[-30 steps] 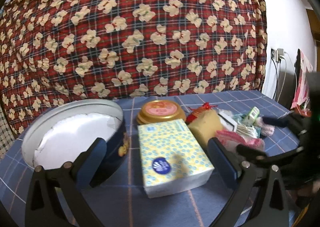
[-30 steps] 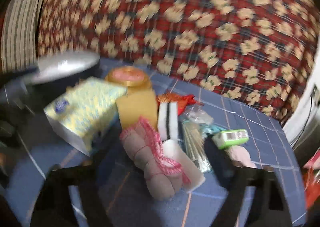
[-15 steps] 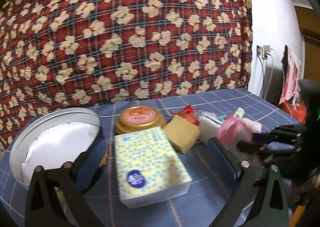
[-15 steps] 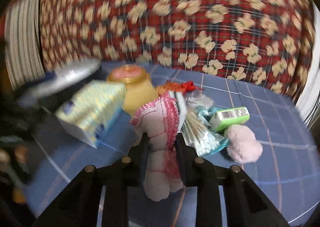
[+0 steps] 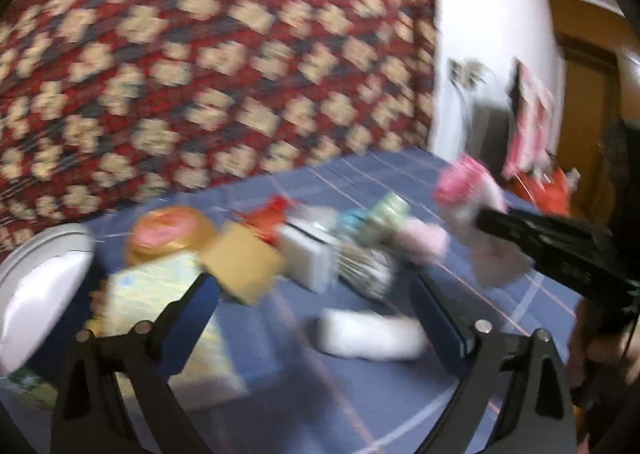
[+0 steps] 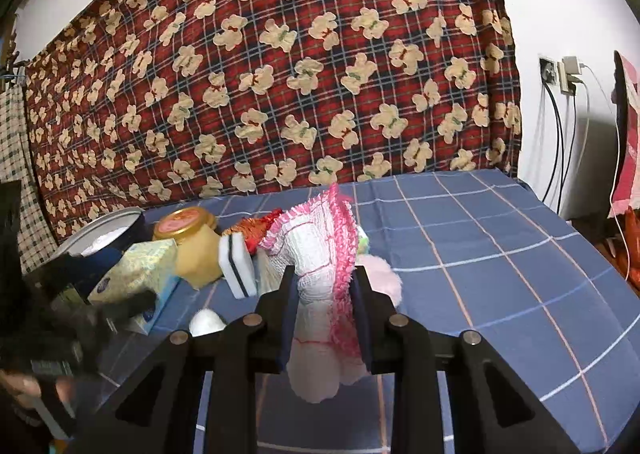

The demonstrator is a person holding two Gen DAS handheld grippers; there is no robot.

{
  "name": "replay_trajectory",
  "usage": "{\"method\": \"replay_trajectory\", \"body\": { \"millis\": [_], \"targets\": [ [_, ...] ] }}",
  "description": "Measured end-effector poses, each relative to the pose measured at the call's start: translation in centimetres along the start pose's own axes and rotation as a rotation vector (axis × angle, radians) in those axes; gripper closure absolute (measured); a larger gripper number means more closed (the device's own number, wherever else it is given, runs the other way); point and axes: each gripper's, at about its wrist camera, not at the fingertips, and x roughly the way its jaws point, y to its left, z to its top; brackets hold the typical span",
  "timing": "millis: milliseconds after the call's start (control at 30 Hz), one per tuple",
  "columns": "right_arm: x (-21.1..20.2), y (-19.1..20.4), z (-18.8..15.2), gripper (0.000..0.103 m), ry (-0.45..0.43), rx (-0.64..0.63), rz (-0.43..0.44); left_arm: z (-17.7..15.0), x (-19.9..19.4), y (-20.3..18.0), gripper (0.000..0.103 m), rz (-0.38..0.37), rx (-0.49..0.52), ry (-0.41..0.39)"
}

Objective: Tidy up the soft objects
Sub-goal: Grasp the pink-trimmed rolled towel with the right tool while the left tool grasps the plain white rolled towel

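My right gripper (image 6: 324,282) is shut on a white cloth with pink fringe (image 6: 320,242) and holds it above the blue checked tabletop (image 6: 480,254); the cloth also shows in the blurred left wrist view (image 5: 468,190). My left gripper (image 5: 316,290) is open and empty, low over the table. Ahead of it lie a white roll (image 5: 368,334), a yellow sponge (image 5: 244,262), a white sponge with a black stripe (image 5: 308,258) and a pink puff (image 5: 424,242). The striped sponge (image 6: 238,266) and puff (image 6: 380,274) sit just behind the held cloth.
A round tin (image 6: 104,230) with a white lining stands at the left, next to a yellow tissue pack (image 6: 140,266) and a gold-lidded jar (image 6: 188,222). A red bear-print blanket (image 6: 280,74) hangs behind. The table's right edge drops off near wall cables (image 6: 560,134).
My right gripper has lifted the fringed cloth higher off the pile. My left gripper has swung quickly to the right, blurring its view, and a white roll now lies between its fingers' line.
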Motion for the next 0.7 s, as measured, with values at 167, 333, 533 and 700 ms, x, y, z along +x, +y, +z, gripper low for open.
{"method": "replay_trajectory", "body": {
  "millis": [167,333,533,700],
  "targets": [
    [-0.2,-0.9,-0.6,0.075,0.008,0.026,0.003,-1.3,2.4,-4.9,0.006,-0.066,0.129,0.093],
    [-0.9,-1.6,-0.7,0.075,-0.002,0.041,-0.004,-2.0,6.1,-7.5,0.012,-0.042,0.226,0.24],
    [-1.2,-2.1,-0.9,0.074,-0.001,0.067,-0.014,-2.5,8.9,-5.8,0.025,-0.079,0.119,0.386],
    [-1.5,-2.1,-0.8,0.075,-0.004,0.085,-0.026,-2.9,8.7,-4.8,0.025,-0.147,0.031,0.391]
  ]
}}
